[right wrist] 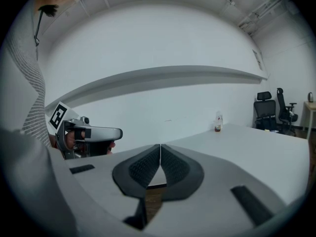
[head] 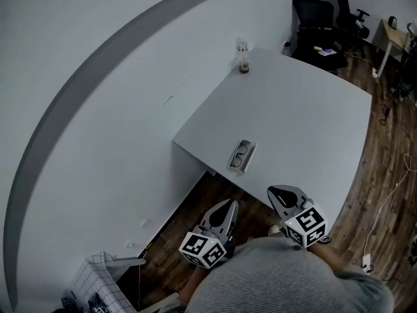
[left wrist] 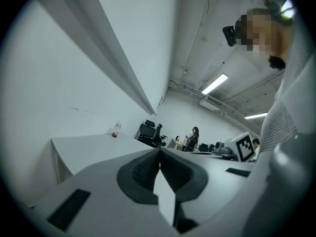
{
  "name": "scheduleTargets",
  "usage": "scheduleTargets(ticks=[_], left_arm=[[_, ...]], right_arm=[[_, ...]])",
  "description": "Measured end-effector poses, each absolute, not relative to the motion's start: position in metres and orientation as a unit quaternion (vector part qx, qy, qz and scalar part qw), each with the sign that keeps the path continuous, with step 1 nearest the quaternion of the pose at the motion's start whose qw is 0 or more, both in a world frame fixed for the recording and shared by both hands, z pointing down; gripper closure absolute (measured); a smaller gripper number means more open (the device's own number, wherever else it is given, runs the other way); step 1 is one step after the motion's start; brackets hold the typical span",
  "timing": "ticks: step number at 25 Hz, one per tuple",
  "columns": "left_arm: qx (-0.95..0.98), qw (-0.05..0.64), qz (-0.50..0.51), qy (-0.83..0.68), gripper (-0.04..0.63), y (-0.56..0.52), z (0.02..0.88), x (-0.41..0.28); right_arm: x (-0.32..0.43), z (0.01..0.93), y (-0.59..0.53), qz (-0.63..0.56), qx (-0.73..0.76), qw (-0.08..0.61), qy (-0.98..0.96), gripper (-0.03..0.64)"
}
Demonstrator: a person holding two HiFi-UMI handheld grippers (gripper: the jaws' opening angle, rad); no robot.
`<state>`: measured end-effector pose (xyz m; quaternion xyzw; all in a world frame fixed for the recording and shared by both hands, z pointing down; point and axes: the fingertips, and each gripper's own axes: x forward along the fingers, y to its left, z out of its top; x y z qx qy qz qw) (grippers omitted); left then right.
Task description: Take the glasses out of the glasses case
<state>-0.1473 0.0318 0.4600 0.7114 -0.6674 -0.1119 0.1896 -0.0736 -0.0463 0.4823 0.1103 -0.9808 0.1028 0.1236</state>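
An open glasses case (head: 242, 156) lies near the front edge of the white table (head: 306, 116), with dark-framed glasses (head: 240, 154) inside it. My left gripper (head: 229, 205) hangs below and to the left of the case, off the table's edge, jaws shut and empty. My right gripper (head: 273, 192) is to the right of it, just in front of the table edge, also shut on nothing. In the left gripper view the jaws (left wrist: 159, 150) meet tip to tip; the right gripper view shows its jaws (right wrist: 160, 145) closed too. The case is hidden in both gripper views.
A small bottle (head: 243, 56) stands at the table's far corner by the white wall. Black office chairs (head: 319, 18) and a desk (head: 394, 38) stand beyond the table. Cables run over the wooden floor (head: 391, 194) at right. A white wire basket (head: 104, 285) sits at lower left.
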Motion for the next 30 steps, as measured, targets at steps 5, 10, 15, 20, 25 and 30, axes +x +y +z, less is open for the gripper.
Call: scheduleTargets(ticks=[5,10,15,20,25,30], left_arm=[[0.718,0.192,-0.103,-0.661,0.583,0.02,0.463,-0.141],[0.724,0.19,-0.09,-0.657,0.584,0.009,0.461,-0.136],[0.722,0.19,-0.068,-0.662,0.583,0.003,0.466,-0.135],[0.724,0.193,-0.068,-0.659,0.583,-0.001,0.466,-0.131],[0.722,0.196,-0.076,-0.66,0.583,-0.004,0.465,-0.138],[0.72,0.194,-0.066,-0.663,0.583,-0.008,0.466,-0.144]], right_arm=[[-0.07,0.485,-0.053,0.105,0.107,0.122,-0.981,0.603],[-0.069,0.481,-0.061,0.104,0.107,0.114,-0.982,0.603],[-0.068,0.482,-0.067,0.108,0.104,0.11,-0.982,0.603],[-0.066,0.482,-0.069,0.111,0.102,0.113,-0.982,0.603],[-0.068,0.481,-0.071,0.107,0.102,0.114,-0.982,0.603],[-0.069,0.482,-0.073,0.11,0.104,0.114,-0.982,0.603]])
